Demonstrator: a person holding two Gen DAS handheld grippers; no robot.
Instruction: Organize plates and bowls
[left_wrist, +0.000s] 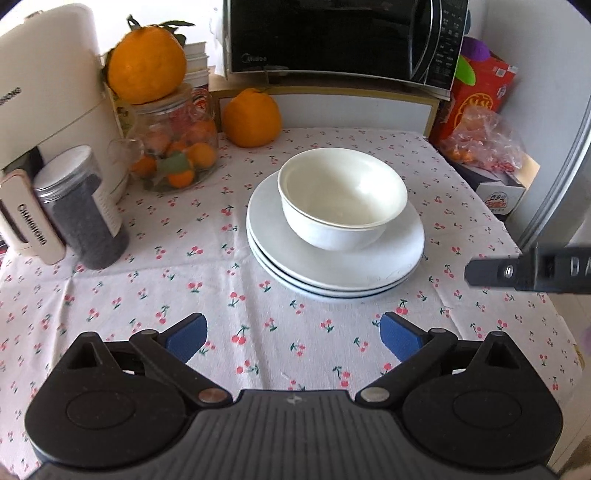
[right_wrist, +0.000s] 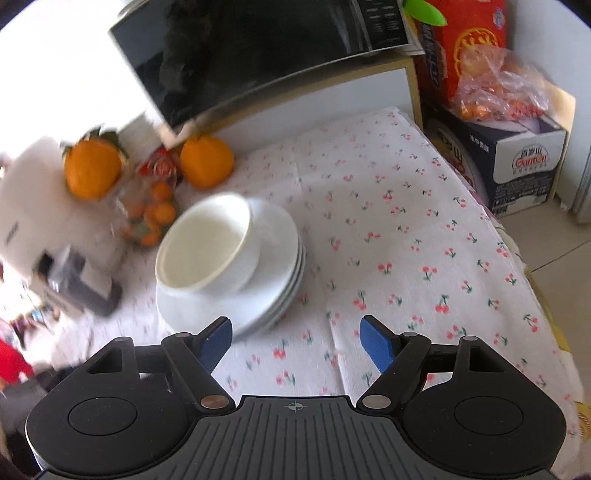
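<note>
At frame centre, nested white bowls (left_wrist: 341, 197) sit on stacked plates (left_wrist: 334, 264), likely heavy, slick, breakable ceramic best pinched at a rim, while the left gripper (left_wrist: 293, 338) and right gripper (right_wrist: 295, 341) hover empty, jaws spread.

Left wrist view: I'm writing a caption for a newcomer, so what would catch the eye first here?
The white bowl sitting on stacked white plates in the middle of the cherry-print tablecloth stands out first. Next comes the big orange perched on a glass jar of small oranges at the back left, below the black microwave. Both grippers are open and empty.
</note>
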